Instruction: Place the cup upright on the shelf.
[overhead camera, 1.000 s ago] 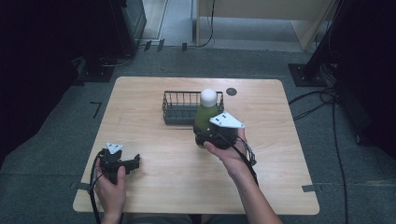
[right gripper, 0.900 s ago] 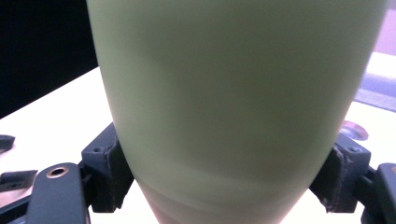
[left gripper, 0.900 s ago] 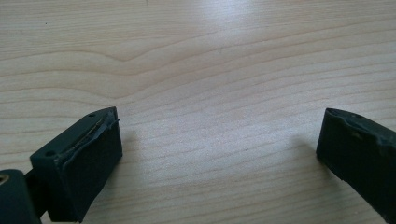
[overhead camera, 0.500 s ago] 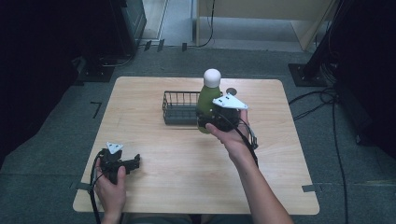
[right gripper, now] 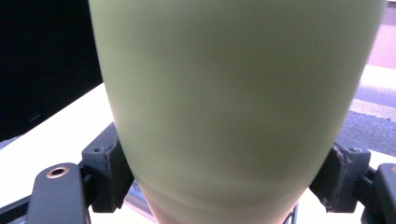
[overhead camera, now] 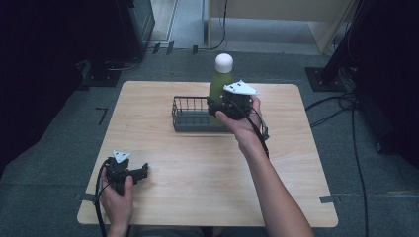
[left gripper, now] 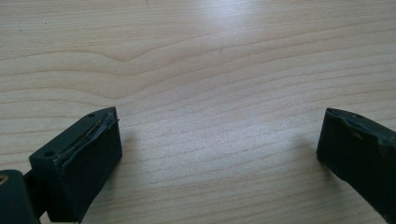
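A pale green bottle (overhead camera: pixel 218 84) with a white round cap (overhead camera: pixel 224 62) is held upright in the air above the right end of a dark wire basket (overhead camera: pixel 190 116). My right gripper (overhead camera: pixel 221 107) is shut on the bottle's lower body; up close the green bottle (right gripper: pixel 233 102) stands between both black pads (right gripper: pixel 109 172). My left gripper (overhead camera: pixel 141 172) rests near the table's front left corner, held by a hand. Its jaws stand wide apart over bare wood, with nothing between the fingers (left gripper: pixel 88 158).
The wooden table (overhead camera: pixel 207 168) stands on grey carpet. Dark equipment and cables lie on the floor at the right and back. A pale cabinet stands behind the table. The right forearm crosses the table's middle right.
My right gripper has lifted the bottle up and carried it farther back, to above the basket's right end. The left gripper has not moved.
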The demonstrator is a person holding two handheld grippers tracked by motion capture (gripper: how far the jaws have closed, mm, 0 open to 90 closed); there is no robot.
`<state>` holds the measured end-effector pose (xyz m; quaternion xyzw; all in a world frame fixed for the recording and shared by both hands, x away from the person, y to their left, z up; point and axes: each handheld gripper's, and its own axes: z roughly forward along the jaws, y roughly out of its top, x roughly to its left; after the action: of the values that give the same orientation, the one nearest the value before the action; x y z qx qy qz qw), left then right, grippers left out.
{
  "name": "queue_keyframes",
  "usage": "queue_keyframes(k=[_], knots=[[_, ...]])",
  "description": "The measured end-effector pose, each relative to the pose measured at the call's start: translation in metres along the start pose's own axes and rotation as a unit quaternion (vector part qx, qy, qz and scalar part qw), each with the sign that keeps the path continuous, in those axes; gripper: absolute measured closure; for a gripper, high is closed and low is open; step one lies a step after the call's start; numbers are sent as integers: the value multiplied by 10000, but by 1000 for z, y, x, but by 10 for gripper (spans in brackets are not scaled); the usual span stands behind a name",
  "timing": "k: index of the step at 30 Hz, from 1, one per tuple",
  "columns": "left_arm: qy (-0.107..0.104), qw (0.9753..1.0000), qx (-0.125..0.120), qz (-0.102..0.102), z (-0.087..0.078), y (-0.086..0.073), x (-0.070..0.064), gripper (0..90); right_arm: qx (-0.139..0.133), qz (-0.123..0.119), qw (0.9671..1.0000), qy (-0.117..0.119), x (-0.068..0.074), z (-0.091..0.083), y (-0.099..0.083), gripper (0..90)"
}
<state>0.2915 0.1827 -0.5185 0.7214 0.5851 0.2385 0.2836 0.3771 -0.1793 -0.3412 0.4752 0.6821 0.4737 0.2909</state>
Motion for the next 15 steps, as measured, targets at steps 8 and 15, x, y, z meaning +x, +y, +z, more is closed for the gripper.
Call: queue_keyframes(k=[8, 15], knots=[[1, 10000, -3, -2, 0, 0, 0, 6, -15, 3, 9998, -176, -8, 19, 13, 205], [1, 10000, -3, -2, 0, 0, 0, 5, -60, -28, 9995, -308, -15, 37, 15, 205]])
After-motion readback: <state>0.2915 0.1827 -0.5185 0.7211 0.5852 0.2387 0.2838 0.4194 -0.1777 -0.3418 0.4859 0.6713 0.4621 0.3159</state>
